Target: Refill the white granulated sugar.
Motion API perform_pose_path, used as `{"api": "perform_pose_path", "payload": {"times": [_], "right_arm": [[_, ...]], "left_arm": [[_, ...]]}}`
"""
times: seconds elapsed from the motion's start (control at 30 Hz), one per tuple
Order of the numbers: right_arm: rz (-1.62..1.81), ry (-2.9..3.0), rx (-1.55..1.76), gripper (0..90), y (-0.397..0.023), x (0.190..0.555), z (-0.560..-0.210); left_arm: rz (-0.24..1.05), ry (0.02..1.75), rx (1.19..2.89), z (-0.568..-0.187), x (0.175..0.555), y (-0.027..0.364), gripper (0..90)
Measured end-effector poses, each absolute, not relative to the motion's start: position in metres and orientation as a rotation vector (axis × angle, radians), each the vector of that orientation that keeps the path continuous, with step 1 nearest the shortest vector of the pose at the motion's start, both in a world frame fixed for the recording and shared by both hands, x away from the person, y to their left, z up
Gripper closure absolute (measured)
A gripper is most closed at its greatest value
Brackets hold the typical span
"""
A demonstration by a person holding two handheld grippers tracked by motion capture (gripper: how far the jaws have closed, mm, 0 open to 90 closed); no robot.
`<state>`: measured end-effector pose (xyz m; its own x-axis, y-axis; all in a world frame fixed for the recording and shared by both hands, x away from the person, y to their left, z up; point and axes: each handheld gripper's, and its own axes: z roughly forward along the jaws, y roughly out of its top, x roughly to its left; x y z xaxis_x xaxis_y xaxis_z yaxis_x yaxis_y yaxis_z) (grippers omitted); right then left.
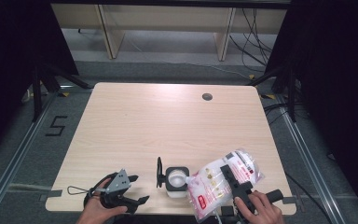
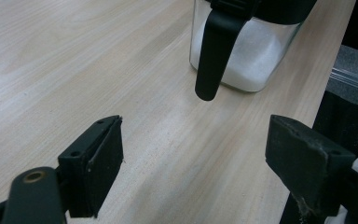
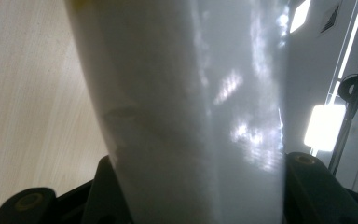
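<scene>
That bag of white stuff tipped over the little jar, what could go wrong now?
1. The bag, held tilted by the right gripper, has its corner just at the jar's small opening, so powder could spill onto the table.
2. The left gripper is open and apart from the jar, so nothing steadies it; a nudge from the bag might tip it.
3. The jar stands close to the table's near edge and could slide off.

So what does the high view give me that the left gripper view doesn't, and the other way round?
High view alone: the white printed plastic bag tilted over the jar's open top, clamped in the right gripper, and the flipped-up lid. Left gripper view alone: white granules low inside the clear glass jar, its black latch hanging down. Shared: jar, light wooden table, and the open left gripper holding nothing.
</scene>
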<state>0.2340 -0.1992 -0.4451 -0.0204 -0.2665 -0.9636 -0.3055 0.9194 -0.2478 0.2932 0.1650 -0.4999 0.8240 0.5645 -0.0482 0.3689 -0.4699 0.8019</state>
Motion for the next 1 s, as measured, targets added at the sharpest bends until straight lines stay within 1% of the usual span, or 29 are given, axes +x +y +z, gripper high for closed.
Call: {"api": "perform_pose_path", "payload": {"times": [0.13,0.4,0.47,0.97,1.0], "right_arm": [[0.028,1.608,-0.446,55.6,-0.1991,0.2337,-0.4452],[0.029,1.595,-0.446,55.6,-0.1978,0.2336,-0.4441],[0.031,1.598,-0.446,55.6,-0.1977,0.2334,-0.4444],[0.017,1.605,-0.443,55.9,-0.1984,0.2323,-0.4455],[0.007,1.599,-0.487,56.1,-0.1974,0.2335,-0.4436]], "left_arm": [[0.261,0.695,2.081,-0.5009,0.2919,0.1631,18.6],[0.255,0.694,2.093,-0.5003,0.2923,0.1637,18.6],[0.279,0.683,2.115,-0.4998,0.2932,0.1651,18.6],[0.281,0.682,2.115,-0.4998,0.2932,0.1651,18.6],[0.282,0.682,2.116,-0.4998,0.2933,0.1652,18.6]]}}
